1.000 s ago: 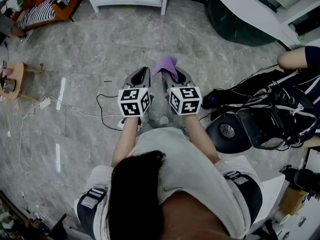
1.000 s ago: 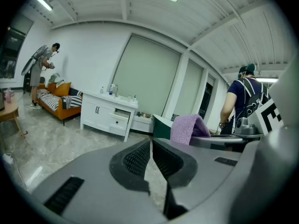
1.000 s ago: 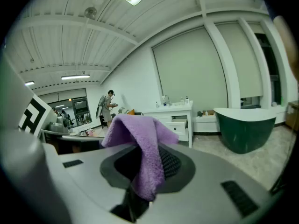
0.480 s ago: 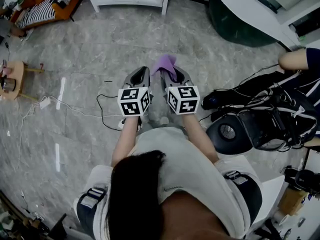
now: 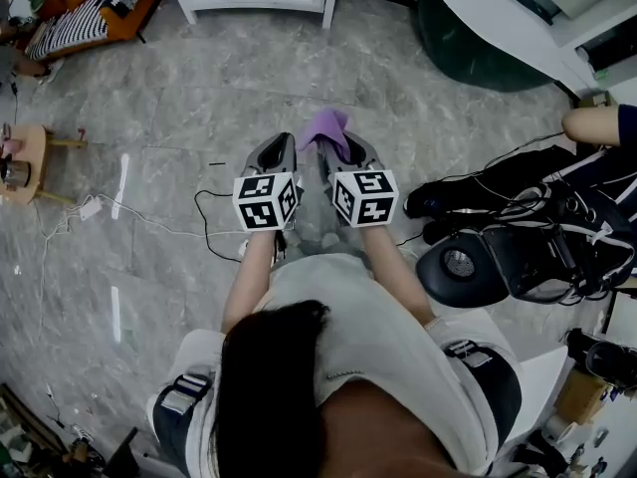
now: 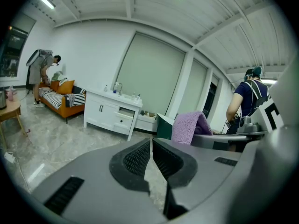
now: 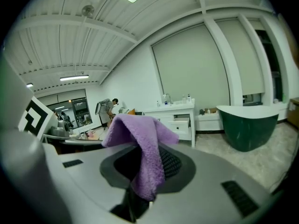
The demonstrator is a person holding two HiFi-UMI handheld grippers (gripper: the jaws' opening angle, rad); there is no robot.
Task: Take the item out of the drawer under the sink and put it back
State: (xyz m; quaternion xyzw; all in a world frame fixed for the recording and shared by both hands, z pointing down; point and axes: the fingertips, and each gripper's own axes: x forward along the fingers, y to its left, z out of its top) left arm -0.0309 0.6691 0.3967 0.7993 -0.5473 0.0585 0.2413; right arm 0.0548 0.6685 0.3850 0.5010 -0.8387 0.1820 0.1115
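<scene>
Purple cloth clamped in my right tongs

One fuzzy purple terry cloth (image 7: 135, 129) pinched between the ribbed black pads (image 7: 170, 162) of my right grey plastic gripper (image 7: 147, 164), folded, flopping over the tips. My left gripper (image 6: 151, 141) is clenched on nothing, pads together. Both hang over a glossy grey marble-look floor (image 5: 149, 108)

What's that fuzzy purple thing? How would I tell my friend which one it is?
Start at the grey marbled floor, where a person holds two grey grippers with black-and-white marker cubes. The fuzzy purple cloth is pinched in the jaws of the right gripper and flops over their tips. It is the only soft, purple thing there; the left gripper beside it holds nothing.
</scene>
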